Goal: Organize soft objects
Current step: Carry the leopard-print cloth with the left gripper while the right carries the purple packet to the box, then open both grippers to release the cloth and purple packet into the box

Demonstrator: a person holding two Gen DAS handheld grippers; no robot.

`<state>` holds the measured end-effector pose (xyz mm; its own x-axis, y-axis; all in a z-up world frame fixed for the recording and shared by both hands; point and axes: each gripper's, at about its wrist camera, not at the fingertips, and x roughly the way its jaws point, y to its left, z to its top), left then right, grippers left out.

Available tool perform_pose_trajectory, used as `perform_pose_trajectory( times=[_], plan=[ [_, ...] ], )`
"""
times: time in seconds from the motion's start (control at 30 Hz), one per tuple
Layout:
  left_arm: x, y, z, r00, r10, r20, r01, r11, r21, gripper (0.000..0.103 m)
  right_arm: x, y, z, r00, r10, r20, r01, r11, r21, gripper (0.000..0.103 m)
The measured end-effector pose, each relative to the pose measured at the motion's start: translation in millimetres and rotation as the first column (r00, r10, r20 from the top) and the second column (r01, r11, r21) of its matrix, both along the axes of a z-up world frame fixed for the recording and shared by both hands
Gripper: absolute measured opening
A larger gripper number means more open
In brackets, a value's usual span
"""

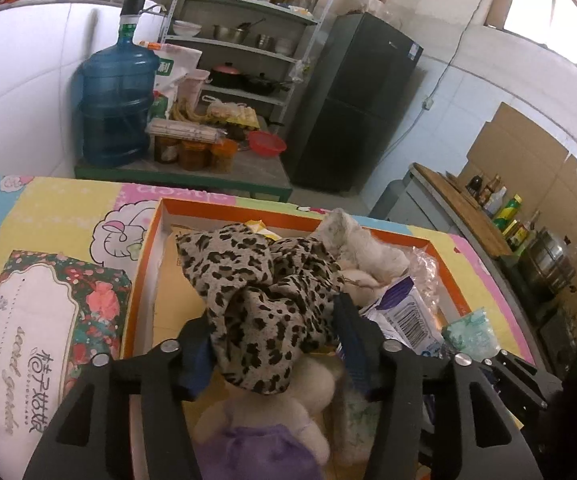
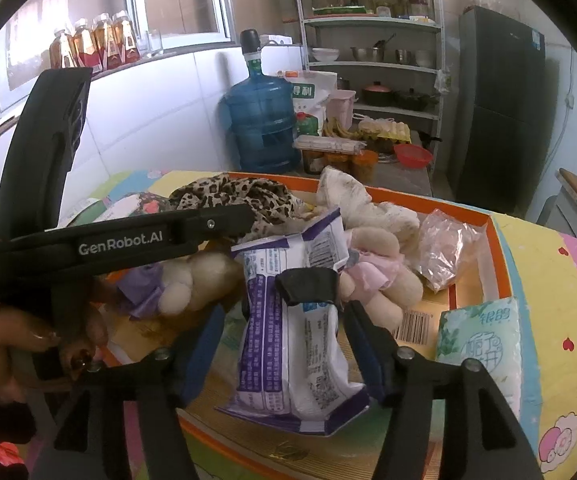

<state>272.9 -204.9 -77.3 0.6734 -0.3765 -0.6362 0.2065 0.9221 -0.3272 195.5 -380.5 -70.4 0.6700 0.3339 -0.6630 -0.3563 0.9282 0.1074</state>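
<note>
An orange-rimmed box [image 1: 224,208] sits on a cartoon-print tablecloth and holds soft things. A leopard-print cloth [image 1: 256,280] is heaped in it, between the fingers of my open left gripper [image 1: 270,316]. Under it lies a cream plush in a purple dress [image 1: 264,432]. My right gripper [image 2: 284,312] is open around a white and purple packet [image 2: 288,344] that stands on the box's near edge, with a gap at the left finger. Behind it are a plush in a pink dress [image 2: 376,276], a white fluffy cloth [image 2: 348,196] and a clear plastic bag [image 2: 444,252].
A green tissue pack [image 2: 480,340] lies right of the box and a flowered tissue pack [image 1: 36,320] left of it. A hand [image 2: 8,352] holds the left tool's black housing [image 2: 128,240]. Beyond the table stand a blue water jug [image 1: 116,96], shelves [image 1: 248,40] and a dark fridge [image 1: 352,104].
</note>
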Motion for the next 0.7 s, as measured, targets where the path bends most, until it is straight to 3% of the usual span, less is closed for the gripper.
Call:
perform_pose_trajectory(
  times=[0.2,0.7],
  plan=[
    [-9,-1,6,1.0,-0.002,0.017,0.002,1.0,0.014,0.065,-3,-5,2,1.0,-0.007,0.01,0.007,1.0,0.009,0.062],
    [-40,13,25,0.998,0.009,0.055,-0.01,1.0,0.014,0.07,-13,-10,10,0.999,0.004,0.039,-0.005,0.999,0.034,0.062]
  ],
)
